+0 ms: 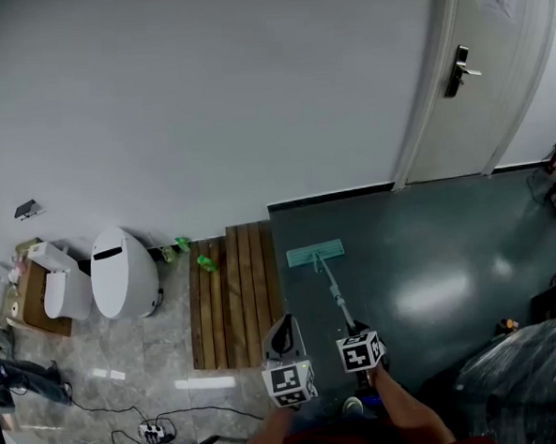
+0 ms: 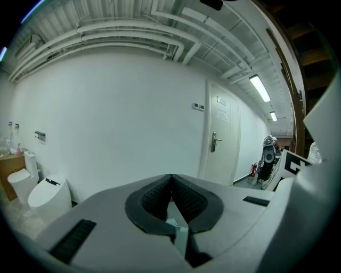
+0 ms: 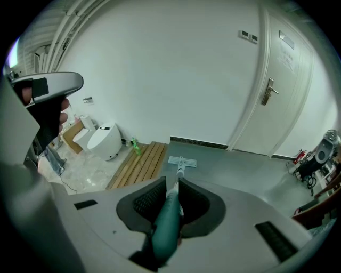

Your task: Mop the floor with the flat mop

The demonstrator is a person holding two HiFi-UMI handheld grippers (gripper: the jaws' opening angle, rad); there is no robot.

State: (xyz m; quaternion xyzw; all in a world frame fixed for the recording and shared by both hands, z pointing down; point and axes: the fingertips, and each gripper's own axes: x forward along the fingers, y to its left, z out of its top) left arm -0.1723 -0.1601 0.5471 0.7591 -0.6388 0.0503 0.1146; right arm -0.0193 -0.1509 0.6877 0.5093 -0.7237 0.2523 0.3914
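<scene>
The flat mop lies with its teal head (image 1: 315, 253) flat on the dark floor (image 1: 440, 253), close to the wall, and its pole (image 1: 338, 300) slopes back toward me. My right gripper (image 1: 357, 339) is shut on the mop's teal handle (image 3: 166, 218); the mop head (image 3: 182, 161) shows ahead past the jaws. My left gripper (image 1: 284, 336) hovers just left of the pole, apart from it. In its own view the left gripper (image 2: 171, 177) points at the white wall, its pads meeting at the tips with nothing between them.
A wooden slat platform (image 1: 234, 294) lies left of the mop, with a green bottle (image 1: 206, 263) at its far corner. A white toilet (image 1: 123, 273) stands further left. A closed door (image 1: 475, 64) is ahead on the right. Cables and a power strip (image 1: 150, 429) lie near my feet; plastic-wrapped goods (image 1: 531, 370) are at the right.
</scene>
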